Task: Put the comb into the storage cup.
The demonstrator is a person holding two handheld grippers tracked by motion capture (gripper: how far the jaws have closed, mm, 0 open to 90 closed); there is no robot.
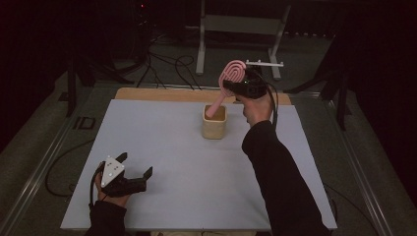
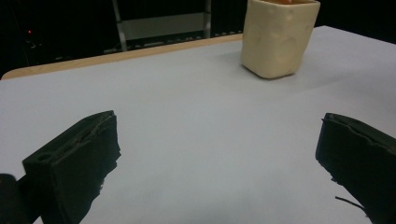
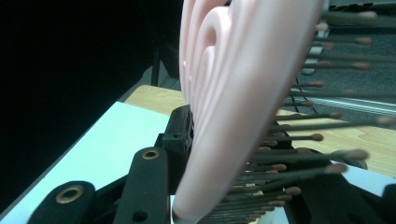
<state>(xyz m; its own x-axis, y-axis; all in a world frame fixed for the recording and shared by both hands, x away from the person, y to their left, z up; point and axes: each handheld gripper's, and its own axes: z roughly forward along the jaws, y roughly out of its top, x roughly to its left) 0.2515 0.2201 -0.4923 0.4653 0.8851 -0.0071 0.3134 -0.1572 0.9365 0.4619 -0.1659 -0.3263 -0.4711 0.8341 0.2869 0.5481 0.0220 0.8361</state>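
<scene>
The pink hairbrush (image 1: 227, 84) stands tilted with its handle end inside the cream cup (image 1: 214, 125) near the table's (image 1: 162, 147) far edge, its head clamped in the right gripper (image 1: 239, 86), whose jaws close on it. The left gripper (image 1: 135, 165) rests near the table's front left, jaws spread wide, holding nothing.

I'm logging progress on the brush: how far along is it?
Done: the right gripper is clamped on the pink hairbrush. In hand: its handle tip sits inside the cream cup, brush tilted. Left: release it. The left gripper rests open on the table.
</scene>
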